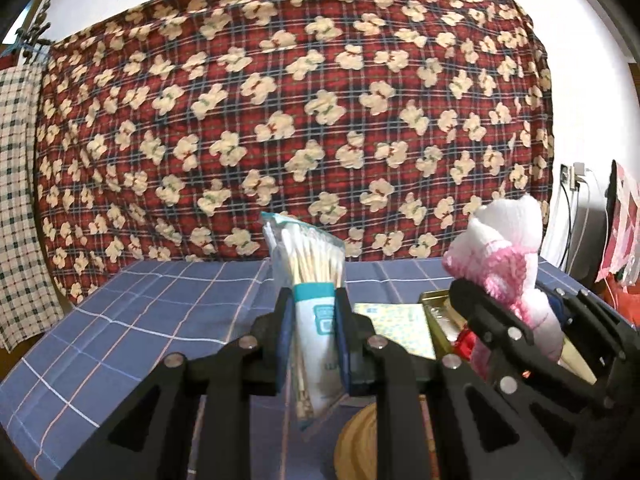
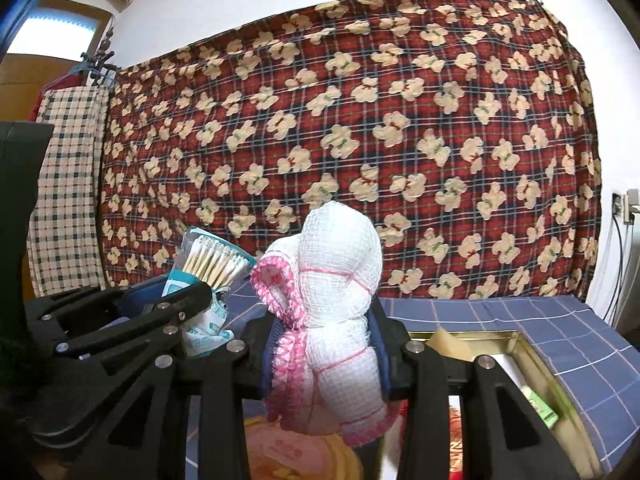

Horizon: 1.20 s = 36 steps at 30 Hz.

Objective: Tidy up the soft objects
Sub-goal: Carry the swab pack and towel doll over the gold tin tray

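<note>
Waffle-knit pink-white cloth (image 2: pixel 340 320) bulges, bunched, from right hand-held gripper (image 2: pixel 324 354).

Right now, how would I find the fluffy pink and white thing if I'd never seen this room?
Find the big red plaid blanket with cream teddy bears hanging behind the blue checked table. In front of it, two black grippers are held up; the right gripper squeezes the pink-and-white mesh cloth bundle. Its neighbour, in the left gripper, is a clear packet of cotton swabs, stiff sticks rather than soft netting.

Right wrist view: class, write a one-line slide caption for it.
Right claw clamps a pink-and-white mesh cloth above a gold tin, while the left claw holds a bag of cotton swabs.
</note>
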{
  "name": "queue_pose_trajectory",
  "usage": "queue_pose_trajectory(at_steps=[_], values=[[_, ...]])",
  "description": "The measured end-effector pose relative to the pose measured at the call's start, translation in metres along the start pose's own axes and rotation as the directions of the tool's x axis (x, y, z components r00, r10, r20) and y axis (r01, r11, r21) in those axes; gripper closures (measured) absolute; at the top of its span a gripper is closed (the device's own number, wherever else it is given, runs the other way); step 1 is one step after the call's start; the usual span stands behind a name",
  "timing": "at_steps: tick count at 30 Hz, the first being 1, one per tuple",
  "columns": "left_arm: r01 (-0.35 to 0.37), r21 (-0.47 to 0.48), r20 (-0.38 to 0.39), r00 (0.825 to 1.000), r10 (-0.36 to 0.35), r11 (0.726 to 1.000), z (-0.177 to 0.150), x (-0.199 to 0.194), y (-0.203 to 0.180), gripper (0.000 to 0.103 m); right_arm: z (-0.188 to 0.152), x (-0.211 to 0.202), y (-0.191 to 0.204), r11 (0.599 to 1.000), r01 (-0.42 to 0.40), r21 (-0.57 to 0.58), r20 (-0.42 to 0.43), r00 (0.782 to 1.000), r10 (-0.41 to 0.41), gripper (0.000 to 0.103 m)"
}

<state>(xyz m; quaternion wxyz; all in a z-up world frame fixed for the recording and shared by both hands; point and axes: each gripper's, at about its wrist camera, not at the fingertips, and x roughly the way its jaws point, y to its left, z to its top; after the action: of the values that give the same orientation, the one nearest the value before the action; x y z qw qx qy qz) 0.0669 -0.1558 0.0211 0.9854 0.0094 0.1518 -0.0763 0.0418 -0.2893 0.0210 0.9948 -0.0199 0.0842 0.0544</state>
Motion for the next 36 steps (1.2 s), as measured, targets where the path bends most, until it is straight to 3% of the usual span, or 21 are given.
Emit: queue_pose_trajectory(at_steps=[9, 18, 25, 36], values=[[0.071, 0.022, -0.031, 0.997, -0.071, 0.997, 0.011, 0.004, -0.028, 0.085, 0.004, -0.004, -0.029, 0.998, 0.046, 0.038, -0.013, 0.999, -0.046, 0.061], [0.188, 0.015, -0.136, 0.973, -0.184, 0.982, 0.018, 0.017, -0.062, 0.085, 0.01, -0.008, -0.074, 0.99, 0.121, 0.074, -0.079, 0.99, -0.115, 0.062], [0.256, 0.048, -0.195, 0.95, -0.243, 0.965, 0.02, 0.023, -0.104, 0.085, 0.005, -0.01, -0.12, 0.972, 0.208, 0.105, -0.165, 0.968, -0.189, 0.062], [0.331, 0.07, -0.27, 0.914, -0.301, 0.941, 0.011, 0.03, -0.15, 0.085, -0.018, -0.012, -0.154, 0.958, 0.273, 0.083, -0.3, 0.924, -0.237, 0.062]])
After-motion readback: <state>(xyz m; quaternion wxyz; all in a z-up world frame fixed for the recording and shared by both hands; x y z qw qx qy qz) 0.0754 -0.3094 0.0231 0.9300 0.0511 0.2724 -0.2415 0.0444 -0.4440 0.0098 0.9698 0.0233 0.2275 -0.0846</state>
